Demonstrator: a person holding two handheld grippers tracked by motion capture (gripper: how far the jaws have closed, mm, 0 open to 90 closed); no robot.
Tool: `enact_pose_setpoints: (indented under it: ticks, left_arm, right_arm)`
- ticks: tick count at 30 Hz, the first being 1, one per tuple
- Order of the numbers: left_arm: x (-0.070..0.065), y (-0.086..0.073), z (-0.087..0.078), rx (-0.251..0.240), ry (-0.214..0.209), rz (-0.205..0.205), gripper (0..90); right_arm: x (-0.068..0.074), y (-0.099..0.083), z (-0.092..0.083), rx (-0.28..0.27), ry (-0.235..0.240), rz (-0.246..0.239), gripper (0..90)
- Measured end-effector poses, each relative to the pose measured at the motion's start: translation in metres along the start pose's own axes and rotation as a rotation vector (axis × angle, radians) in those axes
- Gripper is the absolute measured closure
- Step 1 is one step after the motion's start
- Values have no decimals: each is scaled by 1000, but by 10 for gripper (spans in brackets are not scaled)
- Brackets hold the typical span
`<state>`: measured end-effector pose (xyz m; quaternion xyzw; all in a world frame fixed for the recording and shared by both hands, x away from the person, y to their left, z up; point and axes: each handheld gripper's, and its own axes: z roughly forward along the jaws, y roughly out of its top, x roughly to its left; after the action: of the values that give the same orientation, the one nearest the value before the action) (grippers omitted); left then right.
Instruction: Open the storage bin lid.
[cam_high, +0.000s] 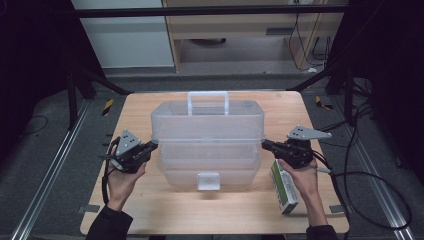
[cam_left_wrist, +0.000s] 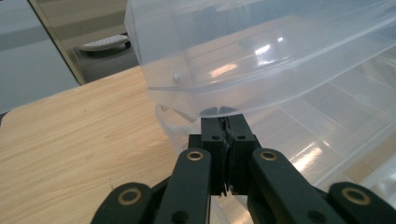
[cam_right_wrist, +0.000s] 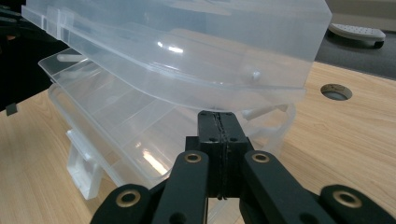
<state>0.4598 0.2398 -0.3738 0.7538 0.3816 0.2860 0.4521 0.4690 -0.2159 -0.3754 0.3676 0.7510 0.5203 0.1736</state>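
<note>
A clear plastic storage box (cam_high: 207, 160) stands in the middle of the wooden table (cam_high: 135, 112). Its lid (cam_high: 207, 122), with a white handle (cam_high: 208, 101), is raised off the base, and a latch (cam_high: 208, 181) hangs at the front. My left gripper (cam_high: 156, 144) is shut, its tips under the lid's left edge (cam_left_wrist: 219, 109). My right gripper (cam_high: 264, 143) is shut too, its tips under the lid's right edge (cam_right_wrist: 243, 100). In the left gripper view the jaws (cam_left_wrist: 226, 122) press together with nothing between them. The right gripper view shows the same for its jaws (cam_right_wrist: 220, 116).
A green and white carton (cam_high: 284, 187) lies on the table under my right hand, near the front right. A round hole (cam_right_wrist: 336, 91) is in the tabletop beyond the box. Black cables (cam_high: 370, 175) trail off the right side.
</note>
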Motion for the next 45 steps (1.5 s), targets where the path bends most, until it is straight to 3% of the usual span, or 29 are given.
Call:
enact_pose_setpoints:
  ticks: [8, 14, 20, 29, 37, 45]
  left_arm:
    - [-2, -4, 2, 14, 46, 2, 737]
    - [0, -3, 2, -12, 77, 5, 605]
    - [1, 0, 5, -35, 84, 1, 549]
    - [2, 1, 16, -57, 72, -1, 589]
    - [2, 2, 15, -57, 91, 12, 635]
    - [3, 3, 12, -70, 85, 7, 650]
  right_arm:
    - [0, 0, -1, 6, -6, -6, 900]
    - [1, 0, -1, 10, -4, -6, 900]
    - [2, 1, 0, 13, -4, -9, 900]
    - [3, 1, 0, 16, 3, -12, 900]
    - [4, 0, 3, 20, 1, -12, 876]
    - [2, -10, 11, 112, -63, -1, 777]
